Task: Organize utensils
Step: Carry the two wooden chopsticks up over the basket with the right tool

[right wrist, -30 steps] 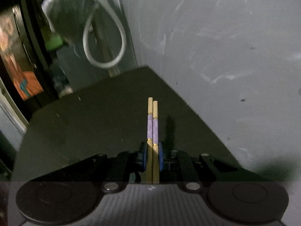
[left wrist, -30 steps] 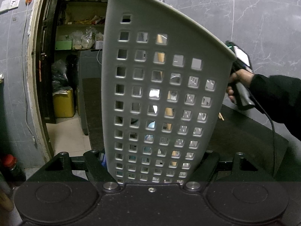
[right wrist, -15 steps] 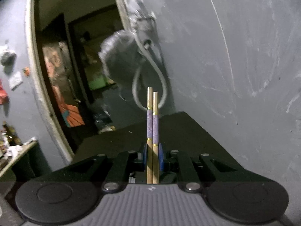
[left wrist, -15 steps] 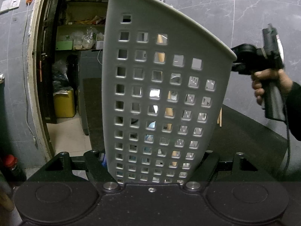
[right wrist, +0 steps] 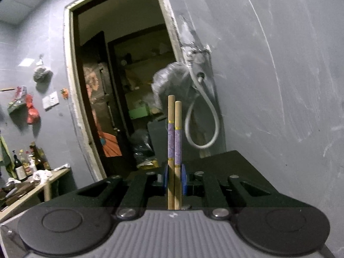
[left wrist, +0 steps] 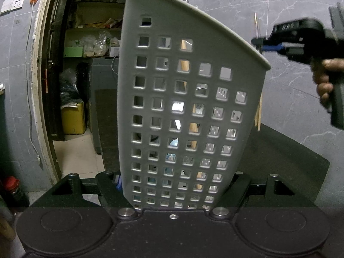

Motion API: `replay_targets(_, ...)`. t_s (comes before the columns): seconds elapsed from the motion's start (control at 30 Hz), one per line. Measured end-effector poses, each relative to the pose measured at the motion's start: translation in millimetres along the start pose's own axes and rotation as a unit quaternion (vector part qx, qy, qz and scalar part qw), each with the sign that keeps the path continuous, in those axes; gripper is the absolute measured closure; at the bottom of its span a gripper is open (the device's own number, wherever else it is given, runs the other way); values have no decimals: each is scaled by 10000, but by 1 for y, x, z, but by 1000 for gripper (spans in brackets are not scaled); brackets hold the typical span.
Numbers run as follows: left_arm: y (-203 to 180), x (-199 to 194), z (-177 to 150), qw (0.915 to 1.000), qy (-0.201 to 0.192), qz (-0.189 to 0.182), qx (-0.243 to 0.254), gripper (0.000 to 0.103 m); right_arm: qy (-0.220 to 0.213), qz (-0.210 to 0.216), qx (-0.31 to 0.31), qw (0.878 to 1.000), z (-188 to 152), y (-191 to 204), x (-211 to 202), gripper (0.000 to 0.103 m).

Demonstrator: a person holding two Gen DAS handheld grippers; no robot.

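A grey perforated utensil holder [left wrist: 193, 68] stands upright in the left wrist view, filling its middle. My left gripper [left wrist: 176, 181] is shut on its lower part, one finger on each side. Wooden handles and metal pieces show through its holes. To the right of its rim hovers my right gripper [left wrist: 265, 43], carried by a person's hand [left wrist: 324, 81]. In the right wrist view my right gripper [right wrist: 174, 178] is shut on a pair of wooden chopsticks [right wrist: 174, 133] with purple bands, pinched between the blue pads [right wrist: 165, 177]. The chopsticks [left wrist: 259, 116] hang down behind the holder's right edge.
A black tabletop [left wrist: 286, 157] lies under and behind the holder, against a grey marbled wall [left wrist: 290, 4]. An open doorway [right wrist: 120, 86] shows shelves and a yellow container [left wrist: 73, 118]. A hose loop [right wrist: 202, 124] hangs on the wall. Bottles [right wrist: 20, 167] stand on a side table at far left.
The right gripper has risen and swung to the right beside the holder's rim, chopsticks still pinched; its view has tilted up from the tabletop to the doorway. The left gripper and holder have not moved.
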State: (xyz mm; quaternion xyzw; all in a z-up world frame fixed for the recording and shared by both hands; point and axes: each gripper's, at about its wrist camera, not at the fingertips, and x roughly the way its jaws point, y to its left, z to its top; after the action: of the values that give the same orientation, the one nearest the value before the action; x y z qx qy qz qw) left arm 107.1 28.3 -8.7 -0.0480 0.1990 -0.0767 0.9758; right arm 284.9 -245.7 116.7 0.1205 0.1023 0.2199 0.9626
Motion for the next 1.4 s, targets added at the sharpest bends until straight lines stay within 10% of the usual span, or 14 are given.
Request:
replay_targets(0.77, 0, 0, 0, 10000, -1, -2, 0, 26, -1048, 1990, 198, 9742, 27, 83, -47, 88)
replay_targets(1.4, 0, 0, 0, 10000, -1, 0, 0, 26, -372, 2459, -157, 9685, -8, 113, -25, 88)
